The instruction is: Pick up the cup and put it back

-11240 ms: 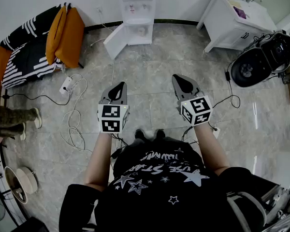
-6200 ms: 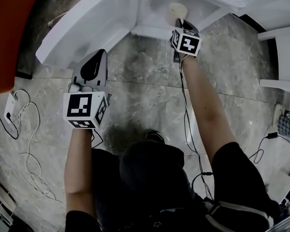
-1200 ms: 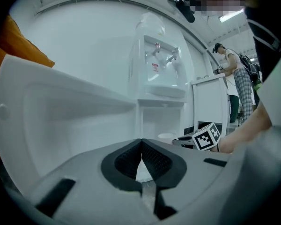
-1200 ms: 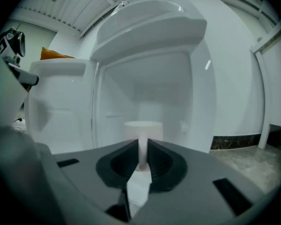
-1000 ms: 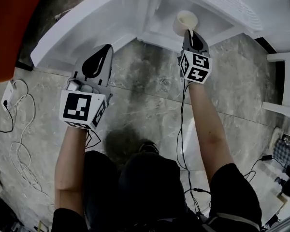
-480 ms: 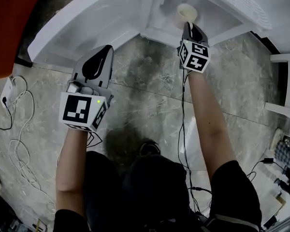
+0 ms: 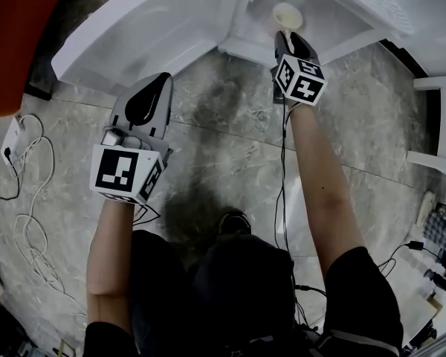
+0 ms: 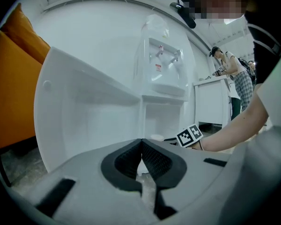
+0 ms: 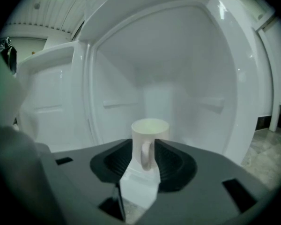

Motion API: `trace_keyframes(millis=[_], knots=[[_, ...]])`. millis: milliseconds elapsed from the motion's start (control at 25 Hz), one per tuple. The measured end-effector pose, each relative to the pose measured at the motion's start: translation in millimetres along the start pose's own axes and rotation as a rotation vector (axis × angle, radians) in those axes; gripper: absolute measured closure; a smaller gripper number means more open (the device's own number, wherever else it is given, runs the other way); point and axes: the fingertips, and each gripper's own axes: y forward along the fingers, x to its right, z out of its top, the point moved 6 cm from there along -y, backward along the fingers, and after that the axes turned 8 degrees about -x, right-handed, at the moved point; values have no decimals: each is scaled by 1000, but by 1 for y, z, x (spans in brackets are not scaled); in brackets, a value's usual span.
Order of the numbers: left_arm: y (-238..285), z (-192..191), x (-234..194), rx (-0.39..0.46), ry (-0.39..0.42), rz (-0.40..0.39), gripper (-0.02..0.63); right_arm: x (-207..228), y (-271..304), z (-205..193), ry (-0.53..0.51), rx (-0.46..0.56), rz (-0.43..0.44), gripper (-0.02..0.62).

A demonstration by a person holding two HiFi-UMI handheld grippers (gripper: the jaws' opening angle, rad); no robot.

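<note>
A grey marbled tile floor [image 7: 208, 162] fills the head view, with a white plastic water-dispenser cabinet [image 7: 171, 21] at the top, its lower door swung open. A loose white cable [image 7: 30, 199] lies at the left, beside an orange cushion [image 7: 15, 43]. The small cream ceramic cup [image 7: 286, 15] stands upright on the floor of the cabinet's lower compartment. The right gripper [image 7: 288, 36] reaches in, its tips just at the cup. The left gripper [image 7: 157, 79] hangs over the floor, well apart from the cup.

In the left gripper view, the left gripper's [image 8: 141, 144] jaws are pressed together with nothing between them. Beyond them are the open door [image 8: 84, 111] and the cup [image 8: 155, 137], small in the compartment.

In the right gripper view, the cup [image 9: 150, 135] rests on the compartment floor with its handle [image 9: 145, 156] turned toward the camera. The right gripper's [image 9: 144, 146] jaws have just been opening. They now stand apart on either side of the handle, with a gap showing on each side, so the cup looks set down and let go.

The cup is likely light, rigid and glazed, so slippery and prone to chip if knocked against the cabinet wall. The handle, or the rim above it, looks the surest place to pinch. Backing straight out should avoid hooking the handle.
</note>
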Motion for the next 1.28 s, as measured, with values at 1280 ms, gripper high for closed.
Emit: trace_keyframes(millis=[1280], knots=[[-338,325,62,-23,-107,-42,595,-168,-457,297,-59,122,-3,589]])
